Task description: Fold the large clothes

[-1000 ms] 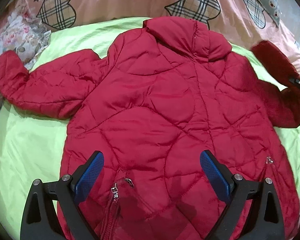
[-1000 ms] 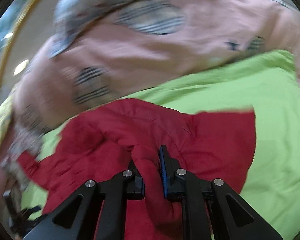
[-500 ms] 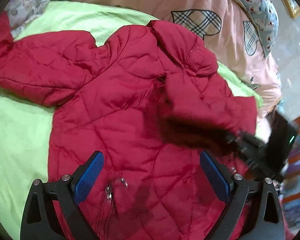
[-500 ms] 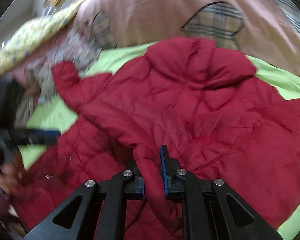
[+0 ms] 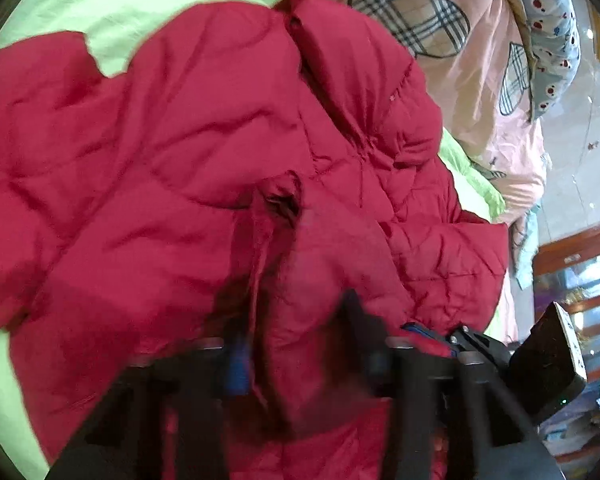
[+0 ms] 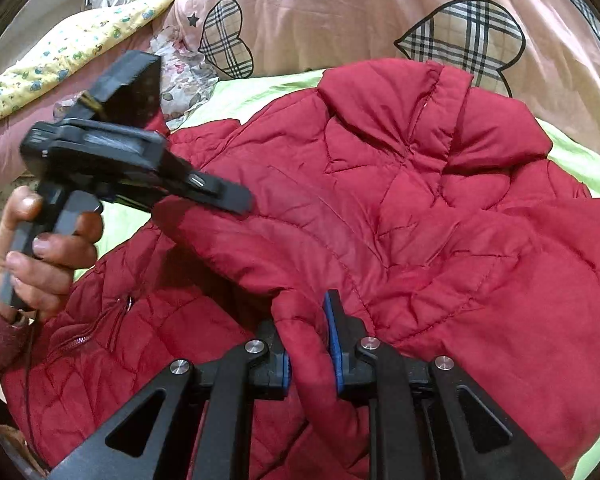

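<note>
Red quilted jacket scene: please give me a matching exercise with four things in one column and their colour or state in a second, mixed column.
Things:
1. jacket
2. bed sheet
3. right claw
4. duvet

Colour or state:
a. pink with plaid hearts
b. shut on a fold of red fabric
c. red, quilted, lying on the bed
d. lime green

Pairs: 1-c, 2-d, 3-b, 4-a

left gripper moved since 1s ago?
Yes. The left gripper has swung right: the green sheet slid left, the blue pillow came in; its jaws have closed on the red jacket.
</note>
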Available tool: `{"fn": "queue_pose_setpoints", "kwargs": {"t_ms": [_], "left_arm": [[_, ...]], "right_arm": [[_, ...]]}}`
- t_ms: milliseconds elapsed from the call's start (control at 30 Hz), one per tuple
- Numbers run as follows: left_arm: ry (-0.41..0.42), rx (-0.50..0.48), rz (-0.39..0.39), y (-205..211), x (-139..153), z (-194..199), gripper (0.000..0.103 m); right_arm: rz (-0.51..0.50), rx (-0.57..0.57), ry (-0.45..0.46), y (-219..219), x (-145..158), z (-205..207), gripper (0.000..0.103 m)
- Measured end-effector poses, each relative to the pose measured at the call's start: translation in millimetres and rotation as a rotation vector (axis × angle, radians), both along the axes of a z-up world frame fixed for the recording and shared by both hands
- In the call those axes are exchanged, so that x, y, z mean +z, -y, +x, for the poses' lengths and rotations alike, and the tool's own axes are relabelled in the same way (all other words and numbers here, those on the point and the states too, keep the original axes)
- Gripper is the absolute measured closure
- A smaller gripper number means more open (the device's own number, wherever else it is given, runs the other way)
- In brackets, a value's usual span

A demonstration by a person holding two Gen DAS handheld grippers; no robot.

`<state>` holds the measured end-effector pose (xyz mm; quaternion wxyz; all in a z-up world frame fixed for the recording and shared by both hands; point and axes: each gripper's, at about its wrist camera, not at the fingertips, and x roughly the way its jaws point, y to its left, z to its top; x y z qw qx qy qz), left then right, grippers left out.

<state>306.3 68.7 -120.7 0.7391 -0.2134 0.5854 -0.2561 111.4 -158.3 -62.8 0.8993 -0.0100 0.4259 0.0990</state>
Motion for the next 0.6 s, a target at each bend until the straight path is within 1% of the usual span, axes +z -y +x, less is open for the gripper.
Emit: {"fn": "queue_pose_setpoints", "kwargs": {"t_ms": [33, 100, 133, 167, 233, 300, 367, 433, 467, 533, 600], "left_arm": [[0.014, 0.004, 0.0, 0, 3, 0, 0.078], [0.06, 0.01, 0.014, -4, 13, -3, 0.084], [0.097, 0.02, 0.042, -9, 19, -6, 0.085], [0.136, 0.029, 0.057, -7, 28, -11, 0.086], [0.202, 0.057, 0.138, -16, 38, -19, 0.086], [0.241, 0.071, 0.184, -20, 43, -24, 0.086], [0.28, 0.086, 0.249, -21, 44, -28, 0.086], [0.31, 0.089, 0.293, -14, 44, -29, 0.086], [0.317, 0.085, 0.314, -9, 42, -29, 0.086], [0.342, 0.083, 0.356, 5, 42, -32, 0.085], [0.362, 0.079, 0.399, 15, 40, -34, 0.085]], "right_arm": [[0.002, -0.001, -0.008, 0, 1, 0, 0.082], [0.022, 0.001, -0.016, 1, 4, -4, 0.073], [0.03, -0.001, -0.013, 3, 7, -11, 0.066], [0.034, -0.006, -0.007, 5, 10, -18, 0.061], [0.041, -0.029, 0.003, 10, 16, -28, 0.06], [0.066, -0.071, 0.02, 21, 25, -40, 0.06], [0.079, -0.143, 0.065, 38, 38, -50, 0.06], [0.062, -0.225, 0.107, 55, 49, -55, 0.06], [0.052, -0.263, 0.117, 61, 52, -54, 0.056], [0.036, -0.344, 0.114, 77, 55, -47, 0.051], [0.039, -0.394, 0.085, 92, 49, -35, 0.051]]}}
